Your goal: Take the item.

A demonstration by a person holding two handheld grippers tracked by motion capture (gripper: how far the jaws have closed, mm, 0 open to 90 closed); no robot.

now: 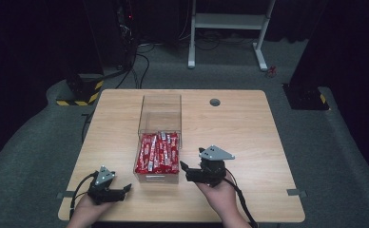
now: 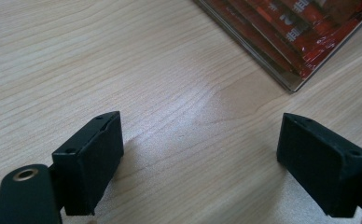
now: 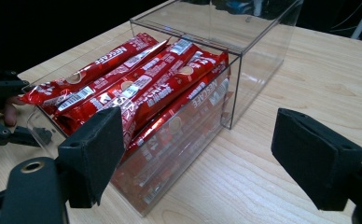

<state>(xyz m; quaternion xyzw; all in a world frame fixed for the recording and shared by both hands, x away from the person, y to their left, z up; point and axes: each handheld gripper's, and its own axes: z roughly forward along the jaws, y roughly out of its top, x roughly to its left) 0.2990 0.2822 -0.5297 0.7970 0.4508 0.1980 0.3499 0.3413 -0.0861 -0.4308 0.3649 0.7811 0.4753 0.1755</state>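
Both black two-jaw grippers, left [image 1: 125,189] and right [image 3: 198,161], hover spread and empty flanking the clear acrylic drawer [image 1: 157,178] of red coffee sachets [image 3: 137,84] pulled from its box, seemingly before a first grasp.

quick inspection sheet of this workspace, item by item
surface: wooden table, bare apart from the box
job's things: clear box, near half packed with red Nescafe sachets, far half empty
clutter: nothing seen
grippers: left gripper open over bare wood; right gripper open beside the box
cables: one trails from each gripper; more on the floor behind
surroundings: grey carpet, white frame, dark stands
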